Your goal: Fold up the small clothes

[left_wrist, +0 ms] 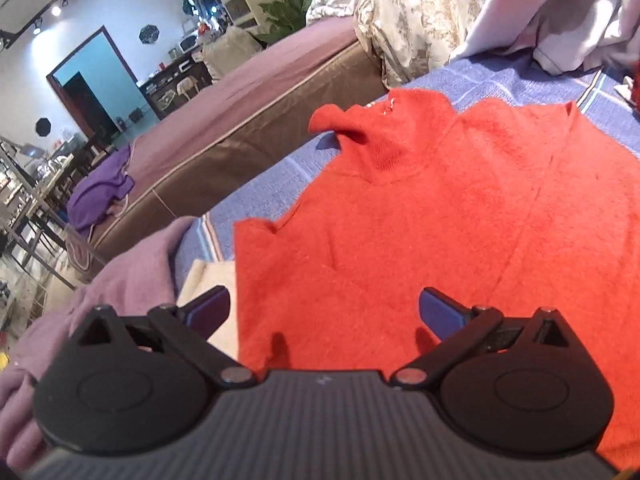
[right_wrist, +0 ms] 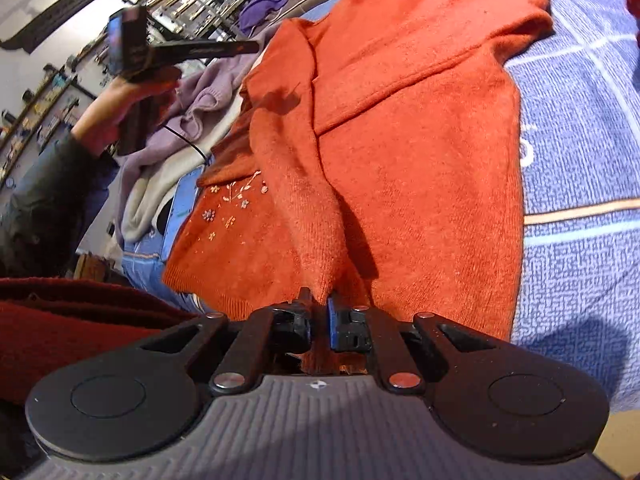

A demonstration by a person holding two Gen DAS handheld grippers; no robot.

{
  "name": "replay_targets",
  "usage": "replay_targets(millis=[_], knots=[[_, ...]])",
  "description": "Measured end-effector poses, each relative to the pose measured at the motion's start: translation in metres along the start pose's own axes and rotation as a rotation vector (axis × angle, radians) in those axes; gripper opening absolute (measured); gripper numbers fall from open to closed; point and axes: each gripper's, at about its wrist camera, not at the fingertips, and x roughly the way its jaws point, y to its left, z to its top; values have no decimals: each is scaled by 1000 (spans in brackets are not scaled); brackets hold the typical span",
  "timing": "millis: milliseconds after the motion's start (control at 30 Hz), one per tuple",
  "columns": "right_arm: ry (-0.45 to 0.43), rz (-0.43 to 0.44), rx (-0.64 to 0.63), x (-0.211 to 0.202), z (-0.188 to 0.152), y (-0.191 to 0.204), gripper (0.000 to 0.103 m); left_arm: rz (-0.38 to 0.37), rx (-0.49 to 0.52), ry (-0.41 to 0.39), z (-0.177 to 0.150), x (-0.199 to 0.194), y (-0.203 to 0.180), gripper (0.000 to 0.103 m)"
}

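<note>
Item: orange sweater [right_wrist: 400,128], spread on the blue bedspread [right_wrist: 580,152], one sleeve laid lengthwise down its body; right gripper [right_wrist: 319,312] pinches that sleeve's cuff, jaws nearly together; left gripper [left_wrist: 324,308] hovers above the shoulder end, jaws spread, empty. Risk, as judged: the thin pinch may slip, or drag the body askew. Right wrist view alone shows the folded sleeve, embroidered hem and left hand [right_wrist: 116,108]; left wrist view alone shows the turtleneck collar [left_wrist: 360,128].

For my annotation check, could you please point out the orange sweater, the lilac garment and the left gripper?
orange sweater [right_wrist: 420,160]: right wrist view, middle of its body.
lilac garment [right_wrist: 200,96]: right wrist view, bunched folds beside the sweater.
left gripper [left_wrist: 324,312]: left wrist view, midway between its open fingertips.
</note>
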Motion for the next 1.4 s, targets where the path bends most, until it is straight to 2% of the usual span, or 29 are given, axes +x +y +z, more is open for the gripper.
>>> replay_targets(millis=[67, 100, 167, 200, 267, 300, 333, 367, 400, 533, 600, 667, 800, 900, 933, 967, 1000, 1067, 1133, 1167, 1200, 1267, 1333, 1400], knots=[[-10, 0, 38, 1, -1, -3, 21, -29, -71, 102, 17, 37, -4, 82], [-17, 0, 53, 2, -1, -3, 22, -23, -87, 155, 23, 55, -7, 81], [-24, -2, 69, 1, -1, -4, 22, 77, -55, 298, 29, 90, -15, 80], [-28, 0, 68, 0, -1, -3, 22, 101, -61, 349, 28, 105, -15, 77], [-35, 7, 73, -1, 0, -2, 22, 70, -118, 378, 26, 119, -6, 71], [-39, 14, 77, -1, -1, -4, 22, 58, -131, 365, 28, 119, -2, 63], [-42, 18, 83, -2, -1, -4, 22, 53, -112, 350, 30, 117, -1, 27], [-43, 22, 88, -4, -1, -5, 22, 73, -84, 335, 33, 113, 0, 6], [-44, 24, 92, -4, -1, -6, 22, 71, -81, 319, 35, 110, 3, 6], [-43, 24, 108, -3, 2, -12, 23, -33, -200, 285, 48, 96, 31, 6], [-50, 23, 114, -7, 5, -15, 23, -42, -252, 260, 56, 91, 48, 6], [-73, 9, 96, -13, 8, -14, 17, -55, -350, 236, 66, 90, 68, 6], [-76, -46, 87, -15, 21, -21, 11, -88, -447, 266, 74, 112, 87, 6], [-61, -124, 91, -4, 23, -37, 9, -120, -471, 263, 71, 129, 78, 10], [-60, -145, 93, 0, 23, -42, 9, -123, -457, 260, 71, 132, 73, 17], [-62, -156, 97, 1, 23, -46, 9, -120, -442, 255, 71, 136, 69, 34], [-81, -166, 114, -1, 23, -48, 11, -117, -429, 240, 71, 135, 66, 43], [-103, -187, 102, -4, 22, -43, 28, -74, -400, 198, 73, 129, 66, 81], [-140, -297, 20, -11, 22, -29, 44, 0, -373, 158, 75, 115, 70, 102], [-157, -315, -8, -14, 21, -23, 44, 3, -354, 131, 75, 108, 72, 103], [-179, -291, -35, -17, 20, -16, 44, -10, -338, 108, 74, 99, 75, 103], [-197, -182, -88, -18, 20, -5, 44, -49, -326, 91, 68, 81, 81, 103], [-167, -96, -132, -4, 24, 5, 44, -84, -324, 76, 56, 59, 84, 103], [-134, -58, -166, 16, 27, 12, 44, -127, -298, 62, 34, 32, 80, 103]])
